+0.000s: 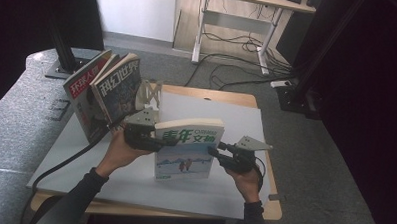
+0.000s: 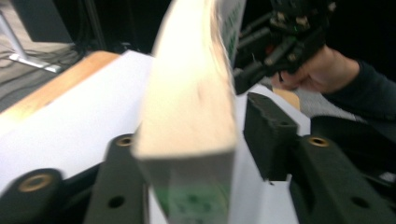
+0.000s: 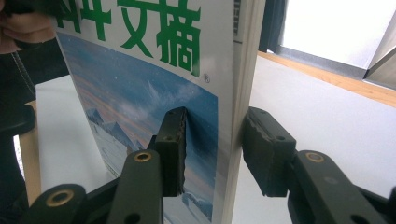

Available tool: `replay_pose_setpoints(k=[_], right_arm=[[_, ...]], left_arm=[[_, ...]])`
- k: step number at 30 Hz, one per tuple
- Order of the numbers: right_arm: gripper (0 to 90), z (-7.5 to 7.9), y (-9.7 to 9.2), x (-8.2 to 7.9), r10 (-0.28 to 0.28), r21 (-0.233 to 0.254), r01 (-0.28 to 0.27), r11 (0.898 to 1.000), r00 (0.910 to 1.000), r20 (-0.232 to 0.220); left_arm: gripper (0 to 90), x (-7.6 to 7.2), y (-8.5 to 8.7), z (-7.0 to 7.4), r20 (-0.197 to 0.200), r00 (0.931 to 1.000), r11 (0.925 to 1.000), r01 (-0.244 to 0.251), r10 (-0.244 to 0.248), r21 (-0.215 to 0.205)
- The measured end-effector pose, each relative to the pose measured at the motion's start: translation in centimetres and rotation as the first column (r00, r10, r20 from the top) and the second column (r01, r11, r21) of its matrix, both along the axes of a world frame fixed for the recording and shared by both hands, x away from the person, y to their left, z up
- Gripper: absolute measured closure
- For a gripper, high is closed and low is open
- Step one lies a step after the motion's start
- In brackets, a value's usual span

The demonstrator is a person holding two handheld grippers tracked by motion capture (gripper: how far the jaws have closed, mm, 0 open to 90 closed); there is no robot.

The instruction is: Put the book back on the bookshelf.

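STEP: you hold the magazine (image 1: 187,149) upright, left tongs (image 1: 144,136) and right tongs (image 1: 219,154) pinching its edges | NEXT: likely carry it toward the bookend (image 1: 149,96), keeping it vertical.

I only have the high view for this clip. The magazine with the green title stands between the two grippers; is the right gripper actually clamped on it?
Observer: Yes. In the right gripper view the right gripper has one jaw pressed on the snowy cover of the magazine and the other against its back, near the edge.
Operator: And the left one?
Observer: The left gripper straddles the opposite edge: the page block sits between its jaws, one on each side, though that view is blurred.
Operator: Is the magazine lifted off the white board?
Observer: I cannot tell; neither gripper view shows its bottom edge meeting the white board.
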State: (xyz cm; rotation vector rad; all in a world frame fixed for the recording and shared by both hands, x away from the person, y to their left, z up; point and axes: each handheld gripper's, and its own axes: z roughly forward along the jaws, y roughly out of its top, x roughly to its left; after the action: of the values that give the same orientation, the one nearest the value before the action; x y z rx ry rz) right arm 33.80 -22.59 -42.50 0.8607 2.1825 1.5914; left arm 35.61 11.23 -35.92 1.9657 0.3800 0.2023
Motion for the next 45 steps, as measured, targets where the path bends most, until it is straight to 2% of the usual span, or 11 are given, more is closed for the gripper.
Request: replay_pose_setpoints(k=[4,13,19,21,25,28,29,32,33,39,45], right_arm=[[58.4,0.0,0.0,0.1,0.002,-0.003,-0.002,1.000,1.0000,0.002],[53.7,-0.1,-0.5,0.1,-0.018,-0.028,0.018,0.999,0.9998,0.008],[43.3,0.0,-1.9,0.2,-0.094,-0.040,0.094,0.995,0.9956,0.006],[38.0,-0.3,-3.0,0.6,-0.165,-0.049,0.164,0.985,0.9861,-0.018],[32.8,-0.8,-3.8,0.9,-0.218,-0.075,0.215,0.974,0.9755,-0.031],[25.6,-1.8,-4.5,1.5,-0.269,-0.142,0.259,0.955,0.9611,-0.062],[25.6,-1.8,-4.5,1.5,-0.269,-0.142,0.259,0.955,0.9611,-0.062],[23.1,-2.9,-4.7,2.0,-0.298,-0.189,0.279,0.942,0.9508,-0.083],[20.9,-3.6,-4.9,2.4,-0.316,-0.212,0.290,0.933,0.9431,-0.103],[12.6,-6.0,-4.7,3.5,-0.343,-0.280,0.290,0.915,0.9248,-0.164],[2.7,-8.1,-4.5,4.2,-0.380,-0.338,0.302,0.891,0.9040,-0.195]], left_arm=[[72.2,0.3,0.2,0.1,-0.026,0.9996,0.9998,0.009,-0.009,-0.018],[73.1,0.0,0.0,0.2,-0.001,1.0000,1.0000,0.000,0.000,0.002],[73.0,-0.1,-0.2,0.7,0.002,0.9998,0.9989,0.018,-0.018,0.044],[73.1,-0.2,-0.2,0.8,-0.001,0.9996,0.9984,0.027,-0.027,0.050],[73.1,-0.1,-0.2,0.8,-0.006,0.9994,0.9979,0.034,-0.033,0.055],[73.1,-0.1,-0.2,0.9,-0.013,0.9991,0.9974,0.041,-0.040,0.059],[73.1,-0.1,-0.2,0.9,-0.019,0.9990,0.9972,0.042,-0.041,0.061],[73.2,-0.1,-0.2,1.0,-0.021,0.9987,0.9967,0.048,-0.047,0.066],[73.2,-0.2,-0.2,1.0,-0.021,0.9983,0.9962,0.055,-0.054,0.067],[73.1,-0.3,-0.2,1.1,-0.041,0.9977,0.9961,0.056,-0.053,0.068],[73.0,-0.5,-0.3,1.1,-0.024,0.9981,0.9955,0.059,-0.057,0.075]])
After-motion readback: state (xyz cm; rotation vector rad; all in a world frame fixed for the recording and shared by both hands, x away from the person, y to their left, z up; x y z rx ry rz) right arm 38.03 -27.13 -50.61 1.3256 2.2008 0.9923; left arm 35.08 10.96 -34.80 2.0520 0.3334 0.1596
